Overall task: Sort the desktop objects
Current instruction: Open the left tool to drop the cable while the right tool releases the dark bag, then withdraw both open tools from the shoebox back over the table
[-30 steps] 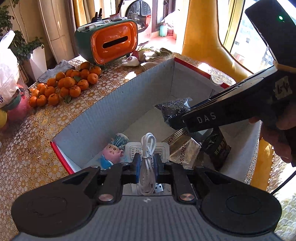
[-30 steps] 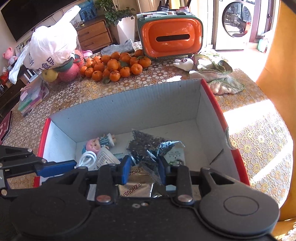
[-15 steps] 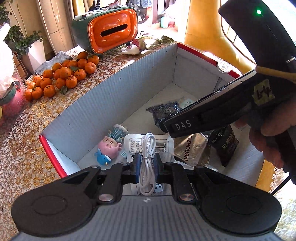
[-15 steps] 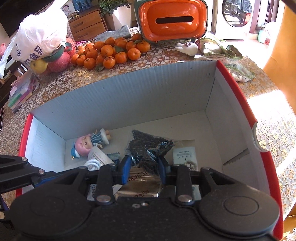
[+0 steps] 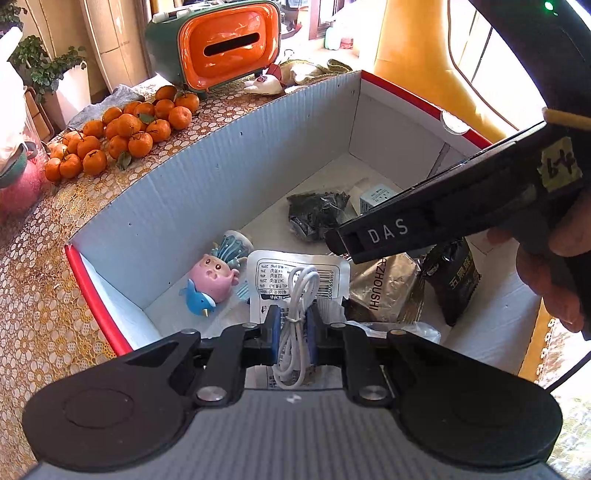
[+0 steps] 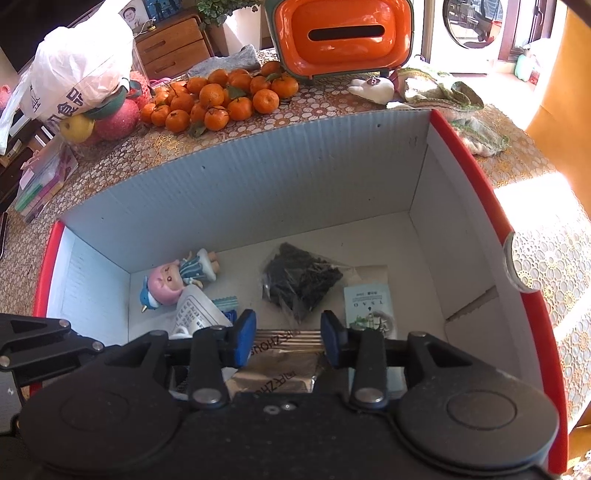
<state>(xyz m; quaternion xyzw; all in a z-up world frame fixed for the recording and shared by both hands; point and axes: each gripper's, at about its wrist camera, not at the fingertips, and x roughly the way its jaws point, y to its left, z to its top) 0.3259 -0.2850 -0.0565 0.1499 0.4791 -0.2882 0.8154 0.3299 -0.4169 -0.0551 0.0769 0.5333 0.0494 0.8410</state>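
Pinched between the blue pads of the left gripper, a coiled white USB cable is held above the near end of the red-rimmed cardboard box, its loop hanging over a white printed sachet on the box floor. The left jaws are clamped tight on the cable. The right gripper is seen lower in the same box, and its jaws have just been opening: they stand apart, with nothing pressed between the pads. Just beyond them, on the box floor, a clear bag of dark dried leaves is lying free. Below the right jaws a gold foil packet is seen, and to the right of the dark bag a pale green tea sachet is laid flat. A black snack pouch is leaning toward the right wall of the box in the left wrist view. Near the box's left wall, a pink-haired doll with a blue hat is laid on its side. Beyond the far wall of the box, on the patterned counter, a pile of mandarins is gathered, with an orange tissue box behind it and a white plastic bag to the left. A hand is seen gripping the right gripper's handle.
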